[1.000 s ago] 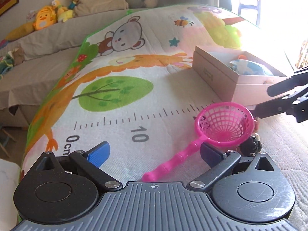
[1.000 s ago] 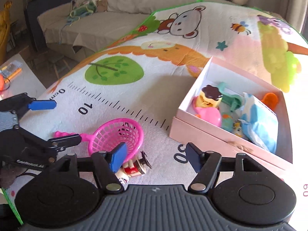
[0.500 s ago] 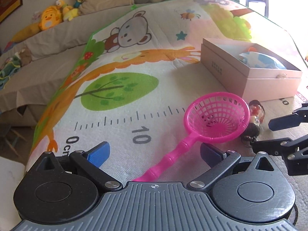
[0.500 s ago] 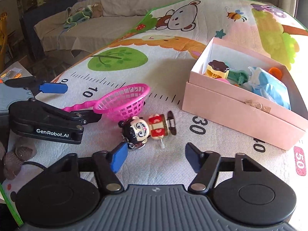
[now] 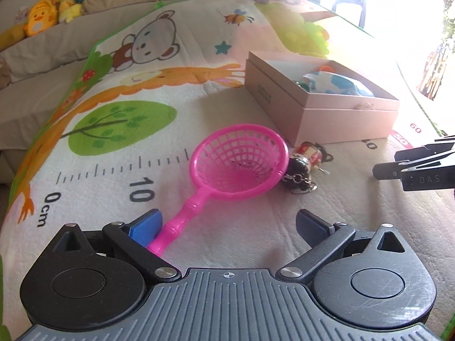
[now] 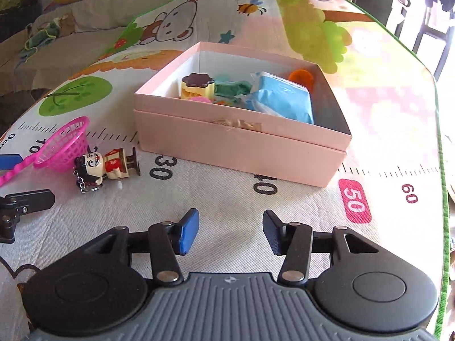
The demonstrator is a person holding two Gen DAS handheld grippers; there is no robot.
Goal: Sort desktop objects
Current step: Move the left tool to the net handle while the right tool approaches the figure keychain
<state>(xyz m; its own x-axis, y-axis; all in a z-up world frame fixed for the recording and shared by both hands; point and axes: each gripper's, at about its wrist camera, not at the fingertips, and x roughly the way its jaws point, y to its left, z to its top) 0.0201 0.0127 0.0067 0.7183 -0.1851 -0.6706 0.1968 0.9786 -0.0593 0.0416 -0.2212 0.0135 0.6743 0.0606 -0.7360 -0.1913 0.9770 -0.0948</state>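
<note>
A pink toy net (image 5: 239, 162) lies on the play mat, its handle running toward my left gripper (image 5: 227, 227), which is open with the handle end beside its left pad (image 5: 145, 227). A small wind-up doll (image 5: 305, 160) with a keychain lies right of the net, in front of the pink box (image 5: 318, 113). In the right wrist view the net (image 6: 61, 146) and doll (image 6: 105, 164) lie at the left and the box (image 6: 236, 142) holds several toys. My right gripper (image 6: 230, 233) is open and empty over the mat, and shows at the right edge of the left wrist view (image 5: 418, 167).
The printed play mat (image 6: 384, 108) with a ruler scale covers the surface; its green edge runs along the right. A sofa with plush toys (image 5: 42, 20) stands behind. My left gripper's finger (image 6: 25, 201) shows at the left in the right wrist view.
My right gripper has pulled back to the right, away from the doll and net. My left gripper has moved in so the net's handle lies by its left pad.
</note>
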